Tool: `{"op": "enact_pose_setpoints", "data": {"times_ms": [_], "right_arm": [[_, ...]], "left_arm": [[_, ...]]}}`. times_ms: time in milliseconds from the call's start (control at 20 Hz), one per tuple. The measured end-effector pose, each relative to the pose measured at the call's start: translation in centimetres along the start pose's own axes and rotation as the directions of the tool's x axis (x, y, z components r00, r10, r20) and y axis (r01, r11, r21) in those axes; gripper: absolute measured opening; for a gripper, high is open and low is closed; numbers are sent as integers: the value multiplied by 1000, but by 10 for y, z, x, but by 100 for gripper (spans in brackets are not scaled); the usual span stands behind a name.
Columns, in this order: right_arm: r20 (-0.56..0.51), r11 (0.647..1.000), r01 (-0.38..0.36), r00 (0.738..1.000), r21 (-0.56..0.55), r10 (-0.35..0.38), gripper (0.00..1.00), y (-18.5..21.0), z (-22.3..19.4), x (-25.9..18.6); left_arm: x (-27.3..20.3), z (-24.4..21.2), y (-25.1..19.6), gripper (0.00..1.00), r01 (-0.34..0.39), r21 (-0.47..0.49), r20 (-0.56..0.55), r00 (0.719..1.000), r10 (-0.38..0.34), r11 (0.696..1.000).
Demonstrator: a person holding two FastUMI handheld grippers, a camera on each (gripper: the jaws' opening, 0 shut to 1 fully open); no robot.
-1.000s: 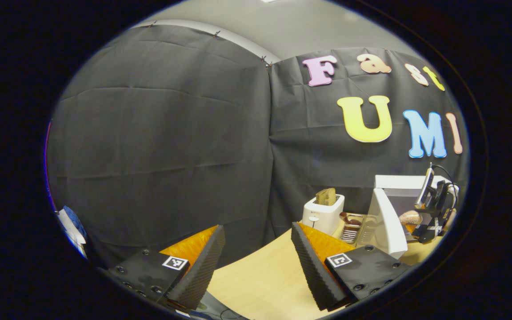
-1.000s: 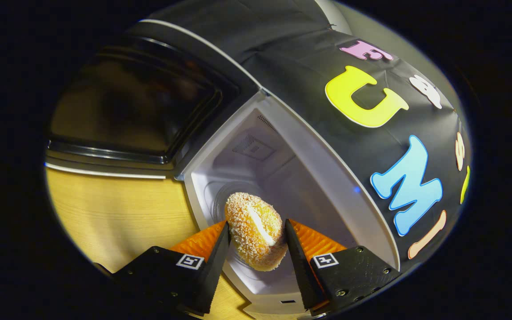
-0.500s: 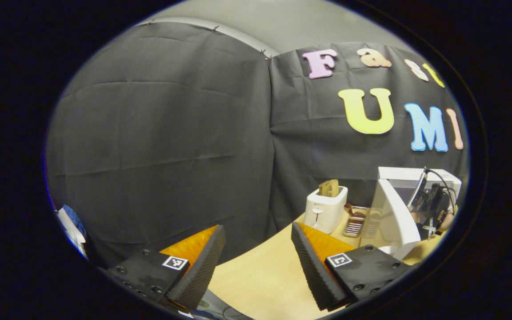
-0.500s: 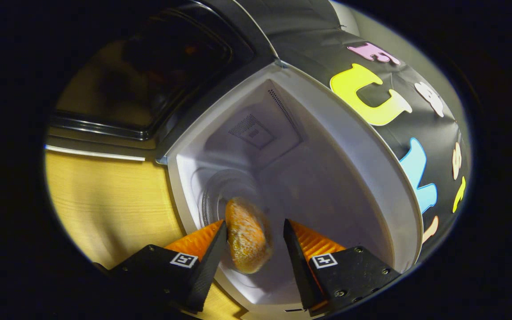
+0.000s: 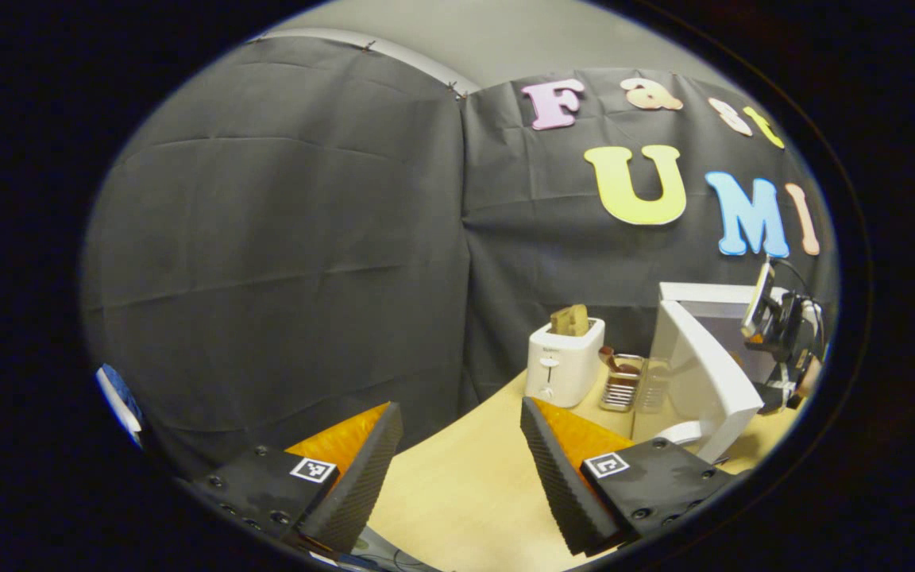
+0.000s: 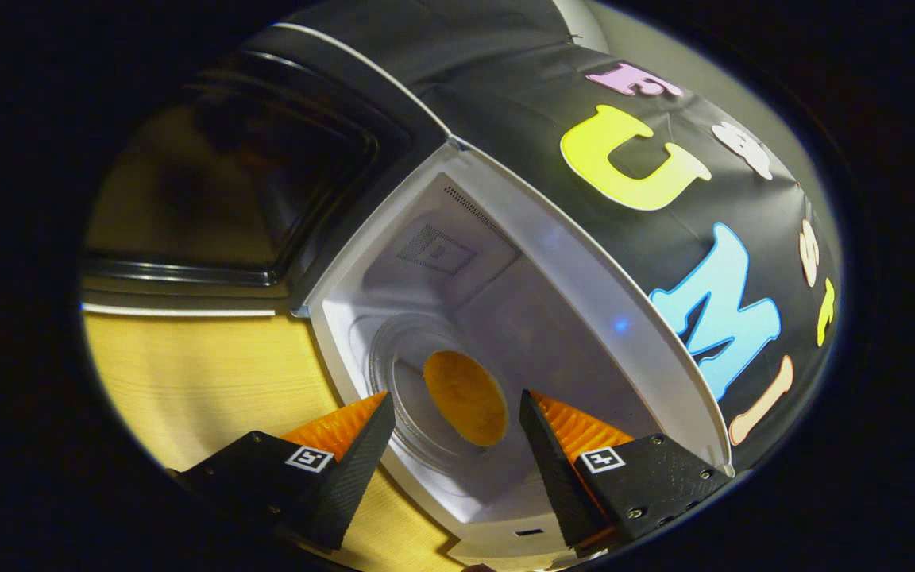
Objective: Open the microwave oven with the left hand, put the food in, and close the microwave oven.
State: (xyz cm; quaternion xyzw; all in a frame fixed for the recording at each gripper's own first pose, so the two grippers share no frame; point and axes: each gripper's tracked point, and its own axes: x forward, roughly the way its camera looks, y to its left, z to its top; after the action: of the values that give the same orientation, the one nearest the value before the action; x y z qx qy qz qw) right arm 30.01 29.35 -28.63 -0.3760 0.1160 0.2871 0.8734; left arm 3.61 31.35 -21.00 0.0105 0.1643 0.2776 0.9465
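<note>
Inside the white microwave oven (image 6: 553, 262), on its round glass turntable (image 6: 410, 381), lies the golden bun (image 6: 465, 397) — food delivered. Right gripper (image 6: 453, 413) gapes empty before the cavity; left gripper (image 5: 457, 445) open, holding nothing — dark-windowed door (image 6: 219, 183) not yet closed.

The open door (image 5: 704, 381) hides most of the microwave's (image 5: 731, 318) cavity

White microwave (image 6: 584, 270) – white cavity, dark glossy door (image 6: 219, 183), clear glass turntable (image 6: 418, 397). Golden-orange bun (image 6: 465, 397). Light wood-grain table (image 5: 473, 485). White toaster (image 5: 565, 369) with brown toast (image 5: 569, 319). Metal wire rack (image 5: 623, 381) – brownish contents. Black-and-white square markers on tongs (image 5: 457, 469).
</note>
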Motion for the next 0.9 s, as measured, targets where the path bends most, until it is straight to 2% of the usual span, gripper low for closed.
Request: {"op": "enact_pose_setpoints", "data": {"times_ms": [500, 650, 900], "right_arm": [[72, 981, 44, 996, 191, -59, 97, -35, 29, -73], [88, 970, 50, 993, 236, -73, 97, -42, 33, -91], [106, 957, 52, 991, 286, -86, 97, -53, 31, -119]], "left_arm": [[14, -53, -42, 98, 133, 20, -100, 986, -131, 991], [14, -65, -60, 85, 183, 10, -137, 974, -180, 983], [6, -76, -91, 18, 248, 14, -168, 956, -242, 969]]}}
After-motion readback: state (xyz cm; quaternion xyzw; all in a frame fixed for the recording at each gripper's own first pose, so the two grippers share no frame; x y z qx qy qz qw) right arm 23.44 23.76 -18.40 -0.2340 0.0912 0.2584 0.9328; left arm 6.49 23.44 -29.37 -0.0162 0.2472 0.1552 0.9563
